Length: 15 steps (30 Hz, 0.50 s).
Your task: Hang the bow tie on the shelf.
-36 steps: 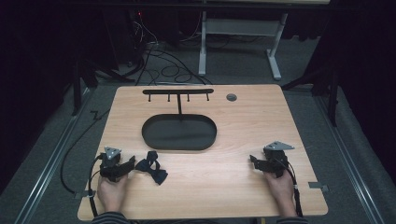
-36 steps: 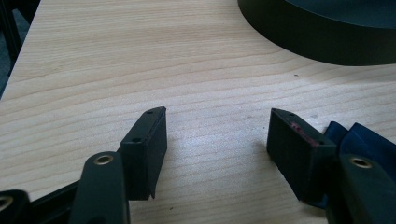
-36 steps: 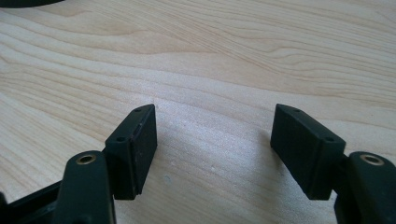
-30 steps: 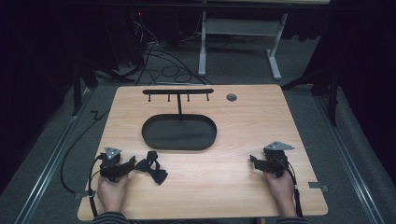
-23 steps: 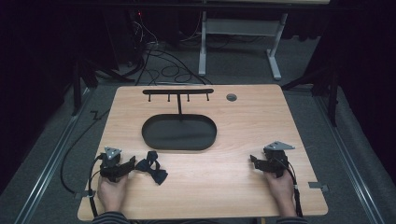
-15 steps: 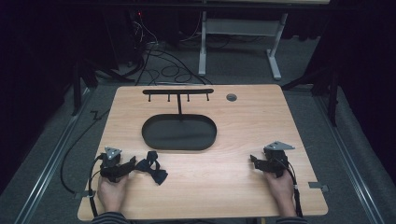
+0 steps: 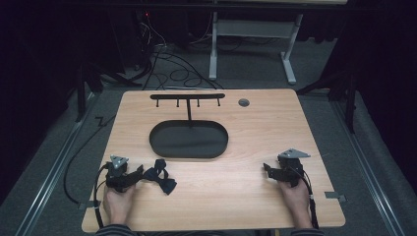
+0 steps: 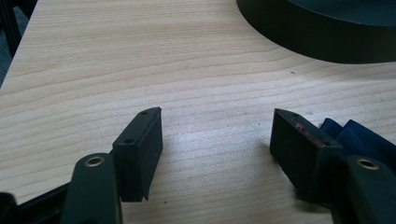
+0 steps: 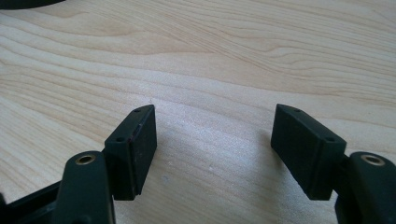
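Resting on the near left part of the wooden worktop (image 7: 246, 128), left gripper (image 7: 140, 175) held in a hand (image 7: 118, 202), jaws spread wide with bare wood between them in the left gripper view. Lying just beside its right jaw, a dark blue bow (image 7: 160, 176), folds also peeking from behind that jaw (image 8: 357, 137); touching or not, cannot tell. Resting at the near right, well apart from the bow, right gripper (image 7: 268, 169) in the other hand (image 7: 295, 196), jaws also wide open over bare wood, gripping nothing. Standing in the middle of the worktop, a black oval base (image 7: 189, 140) with a thin post and a crossbar of small pegs (image 7: 187, 97). Set near the far edge, a small grey round cap (image 7: 244, 103).
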{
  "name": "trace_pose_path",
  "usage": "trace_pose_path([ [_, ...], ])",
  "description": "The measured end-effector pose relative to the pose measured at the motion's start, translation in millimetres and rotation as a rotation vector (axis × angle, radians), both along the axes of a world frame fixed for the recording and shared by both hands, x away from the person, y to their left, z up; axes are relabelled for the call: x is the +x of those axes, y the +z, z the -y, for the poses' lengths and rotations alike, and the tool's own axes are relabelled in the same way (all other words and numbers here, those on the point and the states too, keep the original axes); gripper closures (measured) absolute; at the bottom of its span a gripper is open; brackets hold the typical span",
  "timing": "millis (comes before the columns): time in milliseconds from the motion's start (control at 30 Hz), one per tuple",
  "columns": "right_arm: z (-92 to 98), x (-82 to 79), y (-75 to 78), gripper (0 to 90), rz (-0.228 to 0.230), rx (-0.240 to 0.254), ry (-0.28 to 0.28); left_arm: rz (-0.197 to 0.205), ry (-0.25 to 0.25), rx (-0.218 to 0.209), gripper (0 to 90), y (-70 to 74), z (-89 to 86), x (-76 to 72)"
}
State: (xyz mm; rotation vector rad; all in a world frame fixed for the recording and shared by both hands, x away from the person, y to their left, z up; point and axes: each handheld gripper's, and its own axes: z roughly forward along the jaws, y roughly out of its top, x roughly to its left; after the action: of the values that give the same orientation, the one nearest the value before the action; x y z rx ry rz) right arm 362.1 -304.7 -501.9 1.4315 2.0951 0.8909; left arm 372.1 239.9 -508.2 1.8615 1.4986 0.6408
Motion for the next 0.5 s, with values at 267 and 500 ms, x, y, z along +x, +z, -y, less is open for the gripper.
trace_pose_path([
  [267,-0.1,0.0,0.0,32.8,0.000,-0.001,-0.001,0.000,-0.007,0.004,33.3,-0.1,0.8,-0.3],
  [500,0.3,0.1,0.0,32.7,0.001,-0.002,0.003,-0.022,-0.025,-0.004,34.3,2.7,-2.5,-0.3],
])
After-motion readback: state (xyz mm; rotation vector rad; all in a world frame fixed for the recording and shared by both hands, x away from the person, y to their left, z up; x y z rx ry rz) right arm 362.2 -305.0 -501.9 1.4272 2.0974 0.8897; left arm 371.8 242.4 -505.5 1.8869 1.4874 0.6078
